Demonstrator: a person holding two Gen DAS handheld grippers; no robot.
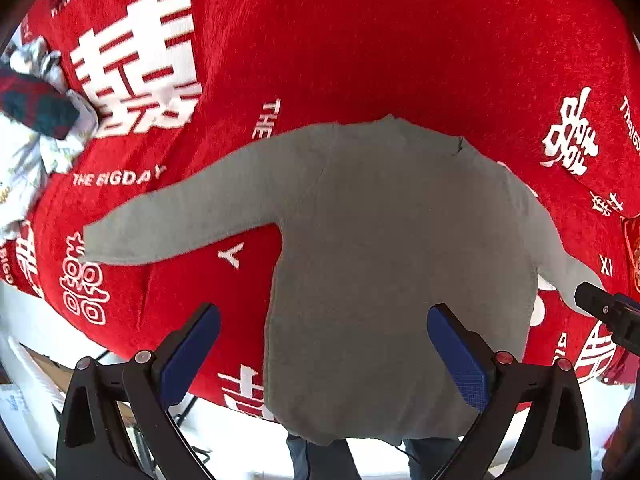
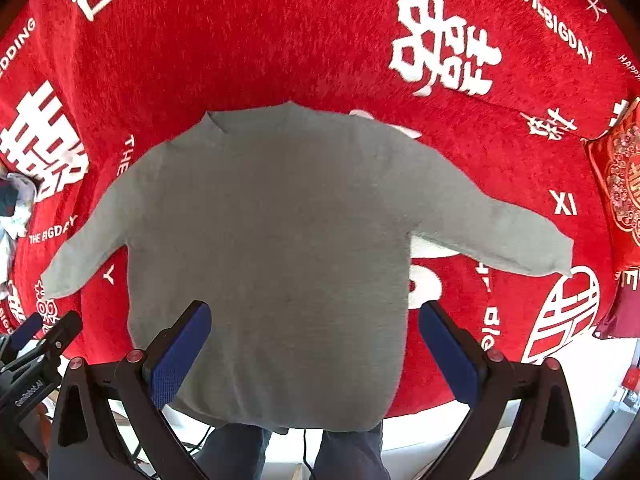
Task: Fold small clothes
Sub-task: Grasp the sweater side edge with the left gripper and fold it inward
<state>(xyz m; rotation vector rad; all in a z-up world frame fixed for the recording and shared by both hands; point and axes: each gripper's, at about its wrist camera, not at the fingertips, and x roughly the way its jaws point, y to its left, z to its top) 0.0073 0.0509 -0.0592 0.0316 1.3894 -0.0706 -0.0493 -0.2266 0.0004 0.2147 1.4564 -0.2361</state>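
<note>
Grey sweater (image 2: 272, 248), neck away, hem near

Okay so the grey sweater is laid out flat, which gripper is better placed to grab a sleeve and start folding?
Probably right. The right gripper already sits open at the cuff of the grey sweater, on its own side. The left gripper hangs open over the hem, well away from the other sleeve's cuff.

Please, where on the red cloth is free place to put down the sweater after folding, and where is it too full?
Beyond the grey sweater's neck, the red cloth lies bare. Smaller gaps sit under each spread sleeve. The far left is crowded by a pile of clothes; a red cushion borders the right edge. Both grippers, left and right, are open and hold nothing.
</note>
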